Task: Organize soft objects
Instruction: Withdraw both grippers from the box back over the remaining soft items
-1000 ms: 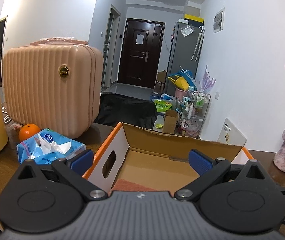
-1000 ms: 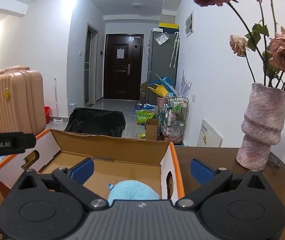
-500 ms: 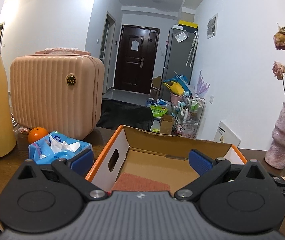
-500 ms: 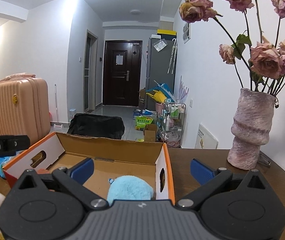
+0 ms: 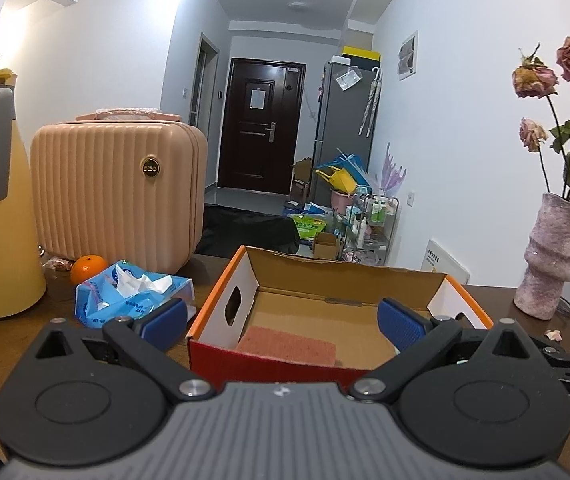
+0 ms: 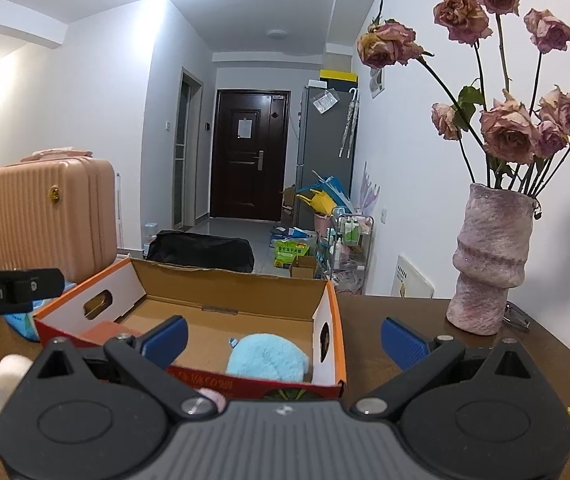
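Cardboard walls rim the open box (image 5: 349,280) on the brown table (image 6: 397,312), its orange-edged sides standing up between the two tools. Inside, a pink cloth (image 5: 287,349) lies flat by the near left wall, and a fluffy blue plush (image 6: 267,362) sits against the right wall. To the left, a tissue pack (image 5: 133,294), an orange (image 5: 88,268) and a peach suitcase (image 5: 119,196) crowd the table; to the right, bare wood runs up to the vase (image 6: 489,268). The left gripper (image 5: 283,320) hovers level before the box's near wall, jaws spread wide, holding nothing. The right gripper (image 6: 283,336) sits likewise, fingers parted and empty.
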